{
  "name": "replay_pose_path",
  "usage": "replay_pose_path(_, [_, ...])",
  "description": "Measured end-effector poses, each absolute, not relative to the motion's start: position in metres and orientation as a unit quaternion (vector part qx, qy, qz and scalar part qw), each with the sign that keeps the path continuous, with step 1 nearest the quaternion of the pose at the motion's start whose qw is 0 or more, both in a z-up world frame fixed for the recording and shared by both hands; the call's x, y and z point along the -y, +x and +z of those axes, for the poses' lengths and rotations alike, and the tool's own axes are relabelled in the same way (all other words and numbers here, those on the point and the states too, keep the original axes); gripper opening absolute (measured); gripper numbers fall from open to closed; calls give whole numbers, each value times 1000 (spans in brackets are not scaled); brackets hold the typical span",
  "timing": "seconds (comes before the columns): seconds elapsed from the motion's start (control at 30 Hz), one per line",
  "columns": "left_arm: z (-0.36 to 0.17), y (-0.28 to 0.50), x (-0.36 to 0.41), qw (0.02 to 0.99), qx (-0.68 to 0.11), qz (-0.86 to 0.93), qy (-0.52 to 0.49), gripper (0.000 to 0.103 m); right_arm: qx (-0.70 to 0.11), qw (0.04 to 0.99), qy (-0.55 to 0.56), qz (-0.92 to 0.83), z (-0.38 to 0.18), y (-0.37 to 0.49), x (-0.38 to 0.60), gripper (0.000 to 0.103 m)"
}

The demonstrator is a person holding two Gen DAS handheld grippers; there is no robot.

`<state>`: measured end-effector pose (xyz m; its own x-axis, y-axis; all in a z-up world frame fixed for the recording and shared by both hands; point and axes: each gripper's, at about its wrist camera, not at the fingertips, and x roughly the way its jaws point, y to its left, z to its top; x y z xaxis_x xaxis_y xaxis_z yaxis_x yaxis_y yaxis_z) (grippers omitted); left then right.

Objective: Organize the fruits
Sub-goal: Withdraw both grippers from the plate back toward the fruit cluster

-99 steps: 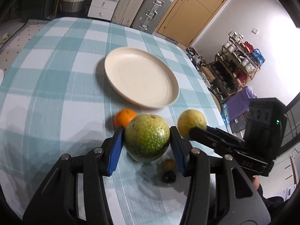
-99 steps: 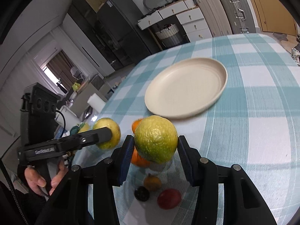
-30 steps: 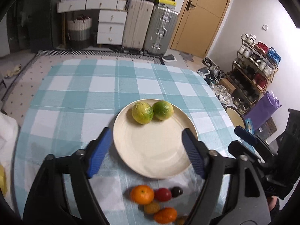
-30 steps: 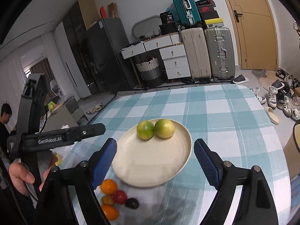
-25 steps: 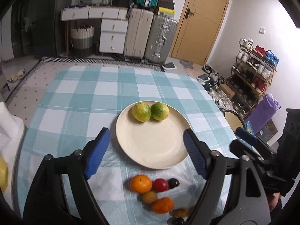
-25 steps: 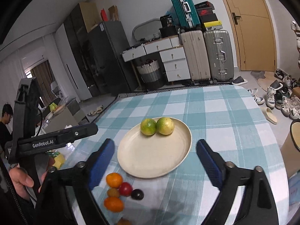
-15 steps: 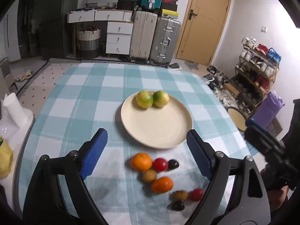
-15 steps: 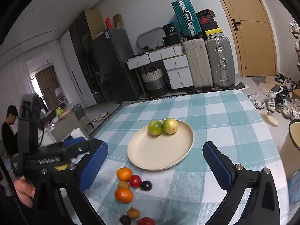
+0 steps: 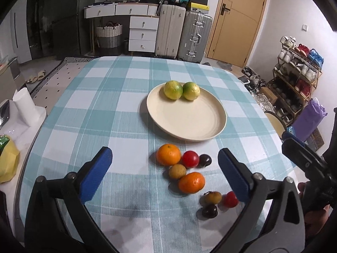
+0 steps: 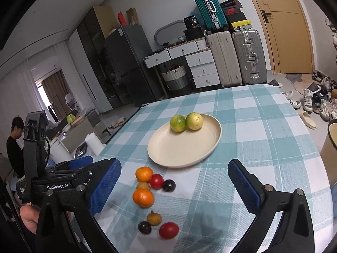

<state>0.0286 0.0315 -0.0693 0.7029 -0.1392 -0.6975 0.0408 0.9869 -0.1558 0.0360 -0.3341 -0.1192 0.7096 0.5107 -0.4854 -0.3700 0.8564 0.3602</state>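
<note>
A cream plate (image 9: 185, 118) (image 10: 181, 149) on the teal checked tablecloth holds two green-yellow citrus fruits (image 9: 173, 89) (image 10: 178, 123) side by side at its far rim. In front of the plate lie loose small fruits: two oranges (image 9: 168, 154) (image 10: 143, 198), red tomatoes (image 9: 190, 158), dark plums (image 9: 205, 160) and brown fruits (image 9: 177, 171). My left gripper (image 9: 164, 155) hovers above this cluster, its jaws opening and touching nothing. My right gripper (image 10: 174, 165) is open wide over the same cluster and holds nothing.
The table's rounded edge runs close on the left and right. A white paper roll (image 9: 25, 109) and a yellow bag (image 9: 7, 162) sit off the left edge. Suitcases (image 9: 193, 35) and drawers stand behind. A person (image 10: 14, 145) sits far left.
Both grippers have let go of the green citrus, which now lie on the plate. Both have drawn back from the plate with jaws wider, bringing more loose fruit into view.
</note>
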Motion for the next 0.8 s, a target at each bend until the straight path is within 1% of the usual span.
replay_pose_path(0.07, [-72, 27, -29, 919, -385, -50, -64, 102, -300, 916, 115, 240, -121, 34, 334, 103])
replay_pose_path(0.37, [-89, 24, -23, 912, -402, -49, -62, 102, -312, 919, 93, 223, -134, 23, 336, 103])
replay_pose_path(0.63, [-104, 19, -24, 906, -416, -43, -60, 102, -346, 906, 96, 225, -157, 14, 334, 103])
replay_pose_path(0.8, [-115, 15, -28, 901, -427, -45, -66, 102, -362, 901, 75, 229, -170, 10, 325, 102])
